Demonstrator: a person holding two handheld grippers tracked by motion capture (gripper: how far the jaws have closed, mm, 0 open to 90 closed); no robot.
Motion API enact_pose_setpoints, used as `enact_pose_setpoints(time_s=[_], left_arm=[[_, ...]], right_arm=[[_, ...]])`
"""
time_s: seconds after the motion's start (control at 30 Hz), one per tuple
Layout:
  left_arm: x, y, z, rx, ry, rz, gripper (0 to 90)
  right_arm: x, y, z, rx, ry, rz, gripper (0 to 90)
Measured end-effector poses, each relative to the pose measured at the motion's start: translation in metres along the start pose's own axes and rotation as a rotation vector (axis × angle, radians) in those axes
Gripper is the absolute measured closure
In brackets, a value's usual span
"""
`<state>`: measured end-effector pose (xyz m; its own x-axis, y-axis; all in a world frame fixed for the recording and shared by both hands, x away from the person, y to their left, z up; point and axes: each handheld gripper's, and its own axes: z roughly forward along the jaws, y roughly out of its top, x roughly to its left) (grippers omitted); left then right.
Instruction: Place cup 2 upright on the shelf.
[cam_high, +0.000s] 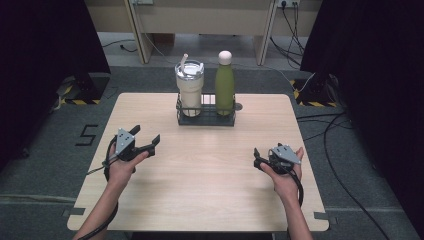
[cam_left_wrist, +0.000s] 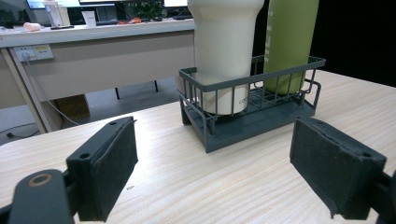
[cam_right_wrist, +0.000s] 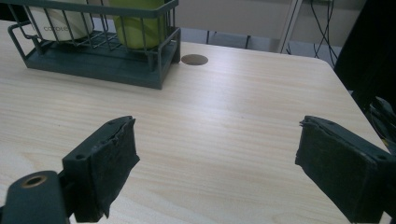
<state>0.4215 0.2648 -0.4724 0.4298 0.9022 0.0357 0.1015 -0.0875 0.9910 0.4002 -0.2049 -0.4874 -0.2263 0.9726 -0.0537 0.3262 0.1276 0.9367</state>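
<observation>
The wire rack (cam_high: 205, 118) stood at the far middle of the wooden table (cam_high: 200, 170), dark grey, with a solid base and thin upright bars. It held two containers side by side: a cream tumbler (cam_high: 190, 90) with a clear lid and straw in its left half, and a green bottle (cam_high: 224, 85) with a pale pink cap in its right half. Both stood upright. A small round dark disc (cam_right_wrist: 194, 59) was set in the table surface just beside the rack's right end.

The left gripper (cam_high: 146, 140) was held above the near left part of the table, jaws spread wide and empty, pointed toward the rack. The right gripper (cam_high: 257, 159) was held above the near right part, jaws likewise wide apart with nothing between them. Both were well apart from the rack. Cables (cam_high: 320, 130) lay on the grey floor to the right.
</observation>
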Motion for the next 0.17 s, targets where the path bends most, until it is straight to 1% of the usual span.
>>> enact_pose_setpoints(time_s=[0.17], left_arm=[[-0.0013,-0.0003,0.0013,0.001,-0.007,0.006,13.9]], right_arm=[[-0.0007,-0.0008,0.0004,0.003,0.008,0.011,11.9]])
